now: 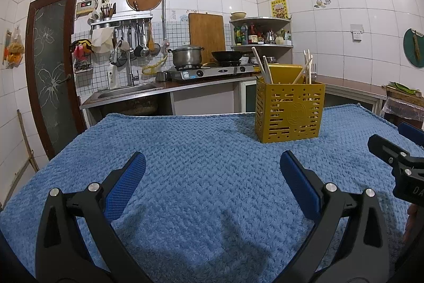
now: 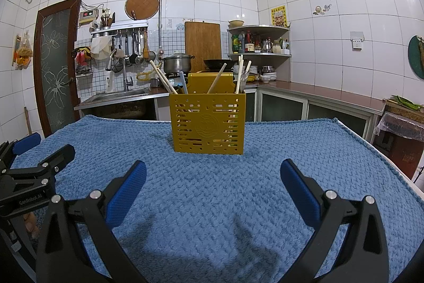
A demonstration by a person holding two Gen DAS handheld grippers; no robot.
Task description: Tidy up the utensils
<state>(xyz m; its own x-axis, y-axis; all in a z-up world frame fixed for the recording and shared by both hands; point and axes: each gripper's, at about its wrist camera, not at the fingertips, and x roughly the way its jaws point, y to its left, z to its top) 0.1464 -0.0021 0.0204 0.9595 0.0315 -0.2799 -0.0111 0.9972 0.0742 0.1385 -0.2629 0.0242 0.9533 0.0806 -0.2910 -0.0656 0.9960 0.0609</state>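
Well, both grippers empty w/ fingers spread wide: left gripper (image 1: 213, 186), right gripper (image 2: 213, 186). Yellow utensil holder (image 2: 208, 123) w/ chopsticks (image 2: 163, 77) stands on blue towel (image 2: 212, 203), ahead of right fingertips, not touching.

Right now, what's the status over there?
Left gripper and right gripper open, empty. Chopsticks upright in yellow holder on blue towel. Nothing blocking.

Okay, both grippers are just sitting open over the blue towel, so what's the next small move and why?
Probably ease the right gripper forward toward the yellow utensil holder. It stands straight ahead of that gripper, chopsticks poking out the top, while the left gripper sees it off to one side. Both grippers are open and hold nothing.
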